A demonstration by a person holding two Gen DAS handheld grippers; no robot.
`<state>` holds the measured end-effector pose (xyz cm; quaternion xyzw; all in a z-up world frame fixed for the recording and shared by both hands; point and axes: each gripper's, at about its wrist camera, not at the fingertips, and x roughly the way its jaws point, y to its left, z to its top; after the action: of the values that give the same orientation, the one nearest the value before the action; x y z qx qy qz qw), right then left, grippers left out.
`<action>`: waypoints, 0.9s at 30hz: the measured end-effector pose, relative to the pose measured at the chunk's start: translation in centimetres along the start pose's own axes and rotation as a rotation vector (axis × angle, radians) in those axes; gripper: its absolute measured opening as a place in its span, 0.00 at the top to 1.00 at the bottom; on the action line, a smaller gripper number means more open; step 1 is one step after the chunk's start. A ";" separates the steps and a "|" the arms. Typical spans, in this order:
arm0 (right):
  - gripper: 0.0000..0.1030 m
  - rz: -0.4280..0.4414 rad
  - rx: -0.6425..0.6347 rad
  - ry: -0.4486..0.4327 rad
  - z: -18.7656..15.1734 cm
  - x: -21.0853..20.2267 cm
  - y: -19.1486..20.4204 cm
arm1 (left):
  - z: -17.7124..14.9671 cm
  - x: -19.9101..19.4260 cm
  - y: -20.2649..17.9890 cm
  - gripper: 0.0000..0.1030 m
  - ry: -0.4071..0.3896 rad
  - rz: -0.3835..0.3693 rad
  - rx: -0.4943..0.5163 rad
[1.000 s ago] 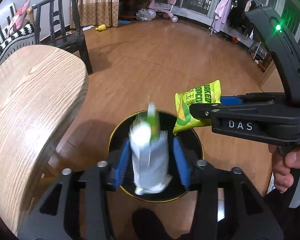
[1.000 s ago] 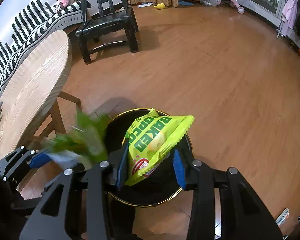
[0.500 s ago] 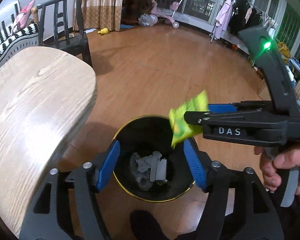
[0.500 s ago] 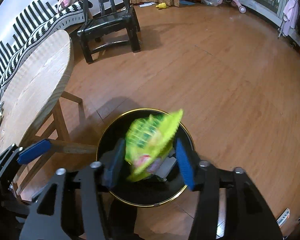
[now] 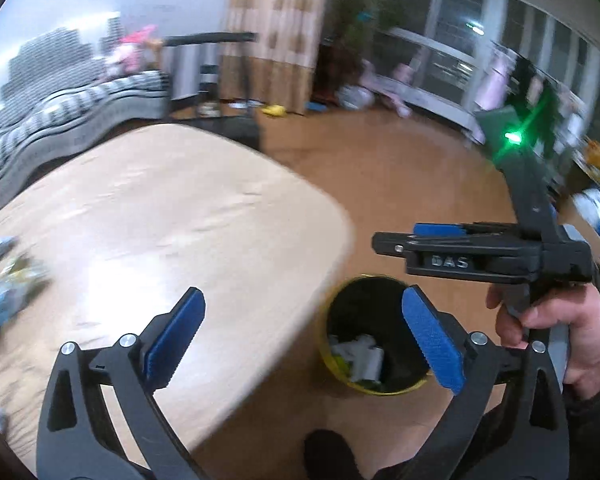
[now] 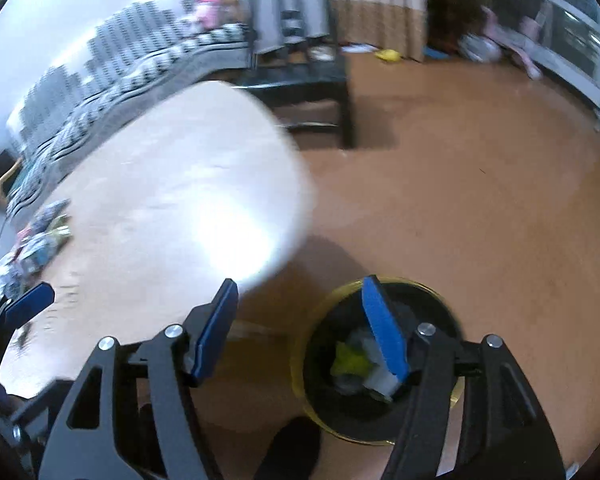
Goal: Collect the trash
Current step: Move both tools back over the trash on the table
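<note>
Both frames motion-blurred. Left gripper [image 5: 300,336] spread wide, nothing between its blue pads [image 5: 176,336], poised above the near edge of the pale wooden table [image 5: 172,220] and the floor beside it. Right gripper [image 6: 300,324] likewise released and empty, jaws wide apart; seen from the left wrist view it sits off to the right, held by a bare hand [image 5: 556,336], its blue pad edge-on. Black bin with a yellow-gold rim [image 5: 342,372] stands on the wood floor just beside the table's corner — inside it lie crumpled white wrappers [image 5: 362,356] and a yellow-green packet [image 6: 350,360]. More trash remains on the table: a loose cluster of small packets [image 6: 40,240] at its far left side, well apart from the bin, too blurred to tell apart. Beyond the table, a dark wooden chair [image 6: 304,76] and a striped sofa [image 6: 112,92].
</note>
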<state>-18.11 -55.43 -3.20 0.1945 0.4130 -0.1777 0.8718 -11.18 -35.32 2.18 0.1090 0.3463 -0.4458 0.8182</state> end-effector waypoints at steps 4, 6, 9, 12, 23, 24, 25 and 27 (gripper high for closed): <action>0.39 0.093 -0.120 0.004 1.6 1.2 8.4 | -0.8 -4.2 7.1 0.07 -0.031 0.112 -0.136; 0.39 0.155 -0.189 0.020 1.8 2.0 13.5 | -1.6 -6.6 10.8 0.07 -0.046 0.182 -0.197; 0.39 0.233 -0.286 0.031 1.9 2.7 20.2 | -3.7 -10.4 16.4 0.07 -0.067 0.304 -0.284; 0.39 0.315 -0.385 0.051 0.9 3.6 27.0 | -6.4 -14.3 21.8 0.07 -0.089 0.417 -0.366; 0.39 0.497 -0.570 0.104 -2.4 5.8 44.9 | -15.9 -22.7 36.8 0.07 -0.062 0.638 -0.594; 0.39 0.514 -0.577 0.106 -2.5 6.0 46.4 | -16.1 -22.8 37.6 0.07 -0.055 0.631 -0.598; 0.39 0.524 -0.582 0.105 -2.7 6.1 47.1 | -16.3 -22.7 38.3 0.07 -0.047 0.624 -0.597; 0.39 0.551 -0.594 0.092 -2.9 6.3 49.4 | -16.1 -21.9 38.9 0.07 -0.025 0.627 -0.587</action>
<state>6.96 -12.43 -0.39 0.0452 0.4173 0.1985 0.8857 4.62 9.34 -0.23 -0.0340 0.3987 -0.0593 0.9145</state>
